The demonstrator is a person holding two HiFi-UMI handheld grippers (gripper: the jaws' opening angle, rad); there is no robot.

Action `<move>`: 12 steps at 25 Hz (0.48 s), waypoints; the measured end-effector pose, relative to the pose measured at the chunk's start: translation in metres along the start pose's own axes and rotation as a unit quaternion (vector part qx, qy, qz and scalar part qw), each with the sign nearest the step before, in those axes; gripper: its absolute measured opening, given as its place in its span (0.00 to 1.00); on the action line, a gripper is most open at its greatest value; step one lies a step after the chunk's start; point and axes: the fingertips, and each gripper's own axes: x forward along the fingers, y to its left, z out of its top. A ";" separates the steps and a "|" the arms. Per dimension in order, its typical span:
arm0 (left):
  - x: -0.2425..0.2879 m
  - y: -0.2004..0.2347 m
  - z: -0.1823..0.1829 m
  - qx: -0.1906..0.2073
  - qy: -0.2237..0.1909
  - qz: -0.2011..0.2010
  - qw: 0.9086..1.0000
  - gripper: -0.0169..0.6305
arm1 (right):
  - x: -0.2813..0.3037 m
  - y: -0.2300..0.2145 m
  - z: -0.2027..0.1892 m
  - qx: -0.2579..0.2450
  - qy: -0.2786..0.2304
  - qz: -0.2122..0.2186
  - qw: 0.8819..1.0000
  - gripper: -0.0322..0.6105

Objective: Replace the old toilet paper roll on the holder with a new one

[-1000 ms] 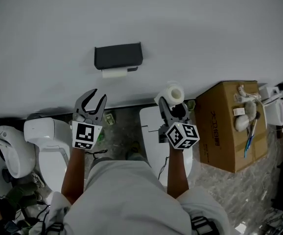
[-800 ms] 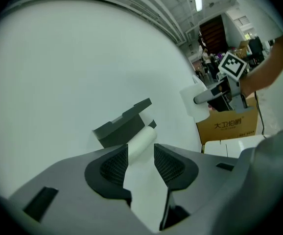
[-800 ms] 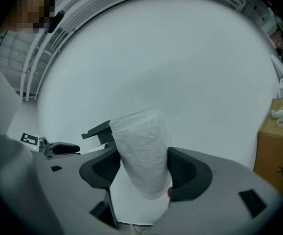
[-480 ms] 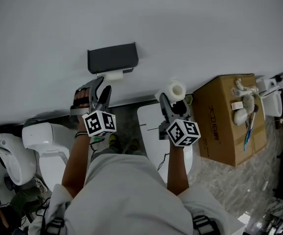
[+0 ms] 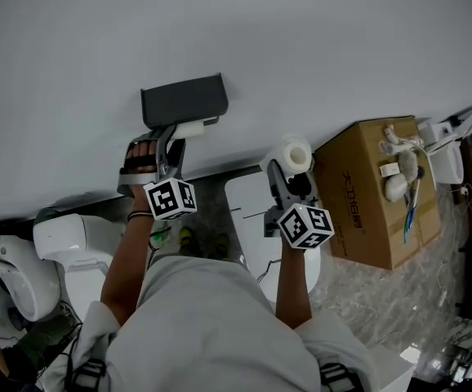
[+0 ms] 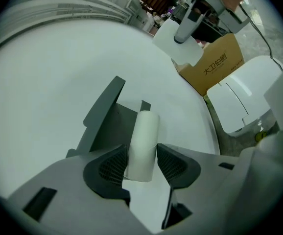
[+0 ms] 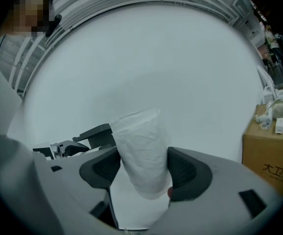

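Note:
A dark grey holder (image 5: 184,100) hangs on the white wall, and the thin old roll (image 5: 189,128) sits under it. My left gripper (image 5: 169,141) has reached it, jaws opening. In the left gripper view the old roll (image 6: 143,143) stands between the two pads (image 6: 113,164), with the holder (image 6: 107,116) behind it; I see no squeeze on it. My right gripper (image 5: 289,170) is shut on the full new roll (image 5: 291,153), held to the right of the holder. In the right gripper view the new roll (image 7: 142,151) is squeezed between both pads.
A cardboard box (image 5: 375,194) with small items on top stands at the right, against the wall. A white toilet lid (image 5: 248,211) lies below the right gripper. Another white toilet (image 5: 69,235) is at the lower left.
My left gripper has moved up to the holder, rolled over, and its jaws have spread around the old roll. The right gripper has kept still with the new roll.

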 end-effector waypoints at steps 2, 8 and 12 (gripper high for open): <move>0.003 0.001 0.002 0.010 0.001 0.007 1.000 0.35 | 0.001 -0.004 0.000 0.004 0.000 -0.002 1.000 0.53; 0.008 -0.001 0.014 0.019 -0.006 0.010 1.000 0.34 | 0.004 -0.012 -0.003 0.012 0.002 0.004 1.000 0.53; 0.014 -0.006 0.031 0.025 -0.016 0.005 1.000 0.33 | 0.000 -0.021 0.000 0.007 0.005 0.001 1.000 0.53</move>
